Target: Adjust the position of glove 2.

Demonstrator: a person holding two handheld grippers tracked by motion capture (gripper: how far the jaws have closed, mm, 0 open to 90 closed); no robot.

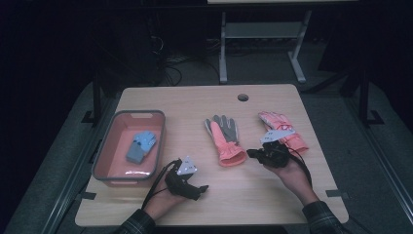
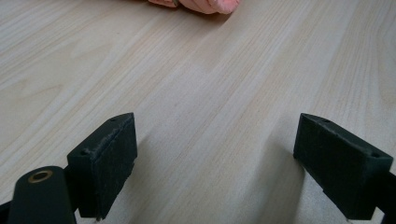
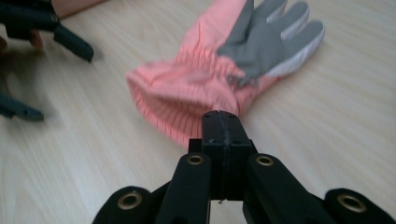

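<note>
Right gripper (image 3: 223, 126): jaws fully closed, apparently pinching the cuff edge of the pink glove (image 3: 219, 79); glove's fingers point away from it.

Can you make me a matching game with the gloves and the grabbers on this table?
Things:
1. blue glove
2. middle pink glove
3. left gripper
4. right gripper

Clues:
A. jaws wide apart above bare wood
B. lies inside the bin
C. jaws shut, right at a glove's cuff
D. grey palm facing up

Pairs: 1-B, 2-D, 3-A, 4-C
</note>
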